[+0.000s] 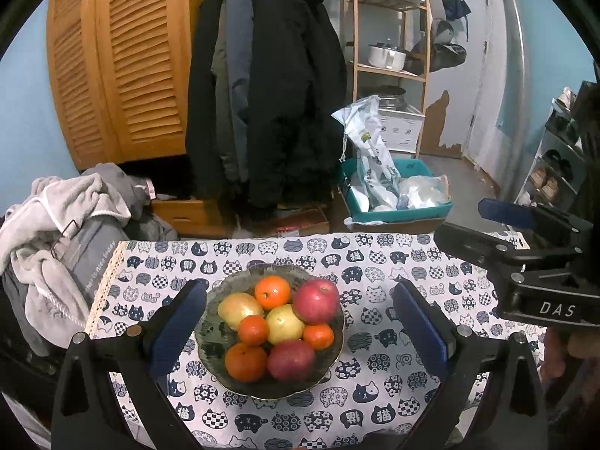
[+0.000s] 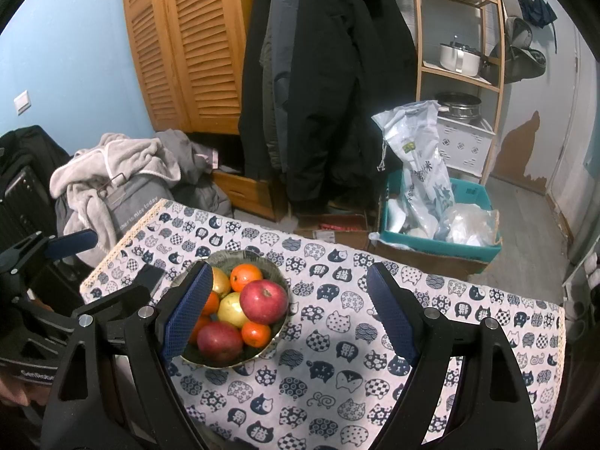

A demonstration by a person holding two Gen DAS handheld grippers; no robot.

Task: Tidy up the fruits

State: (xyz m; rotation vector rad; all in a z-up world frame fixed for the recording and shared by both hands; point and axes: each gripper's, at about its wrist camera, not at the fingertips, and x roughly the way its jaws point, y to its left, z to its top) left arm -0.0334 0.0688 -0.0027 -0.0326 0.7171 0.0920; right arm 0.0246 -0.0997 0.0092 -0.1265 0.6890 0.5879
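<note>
Left wrist view: all fruit sits piled in one bowl (image 1: 330,360) on the tabletop (image 1: 393,393), roughly mid-width and nearer the left edge than the right. Count: two red apples (image 1: 315,300), two yellow-green pears (image 1: 240,309), four oranges (image 1: 272,292). Nothing lies loose on the cloth, nothing sorted out yet, no second dish in sight, so my read is the job is either at its very start or, if the bowl is the goal, already done; can't tell which. Left tool (image 1: 296,322) hangs above and short of the bowl, tilted down, fingers wide apart w/ the bowl framed between them, touching nothing. Right tool (image 1: 498,232) shows at the right edge, over the tabletop's far right part.

Right wrist view: same bowl (image 2: 279,322) lies left of centre, partly behind the left finger. Right tool (image 2: 288,311) also points down at the cloth, fingers spread wide, empty, mostly over bare cloth right of the bowl. Left tool (image 2: 71,243) pokes in at the left edge, near the far left corner.
</note>
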